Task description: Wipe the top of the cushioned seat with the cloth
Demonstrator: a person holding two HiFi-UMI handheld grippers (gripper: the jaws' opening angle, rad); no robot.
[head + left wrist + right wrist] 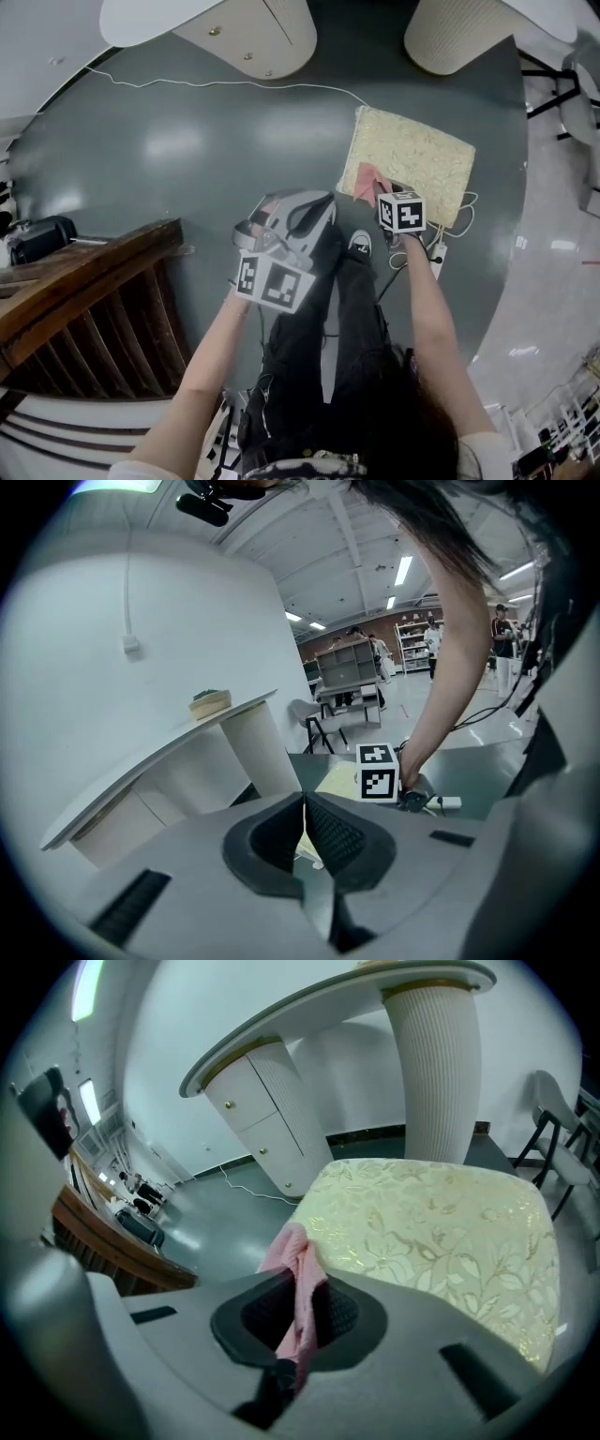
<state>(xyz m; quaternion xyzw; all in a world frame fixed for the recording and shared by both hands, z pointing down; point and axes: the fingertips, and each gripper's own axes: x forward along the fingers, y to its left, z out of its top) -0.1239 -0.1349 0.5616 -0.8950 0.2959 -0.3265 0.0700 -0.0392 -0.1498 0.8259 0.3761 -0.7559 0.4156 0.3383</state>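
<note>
The cushioned seat (417,161) is a cream floral pad low on the grey floor, ahead of the person's legs; it fills the right gripper view (441,1227). My right gripper (377,195) is at the seat's near left corner, shut on a pink cloth (363,182). The cloth (298,1283) runs up between the jaws and drapes onto the seat's edge. My left gripper (298,217) hangs over the floor left of the seat, above the person's knee. Its jaws (304,829) are shut with nothing in them. The right gripper's marker cube (377,772) shows beyond them.
A white counter (246,33) on ribbed pillars (459,33) curves along the far side. A dark wooden railing (89,291) stands at the left with a black bag (39,238). A white cable (216,84) crosses the floor, and a power strip (437,260) lies by the seat.
</note>
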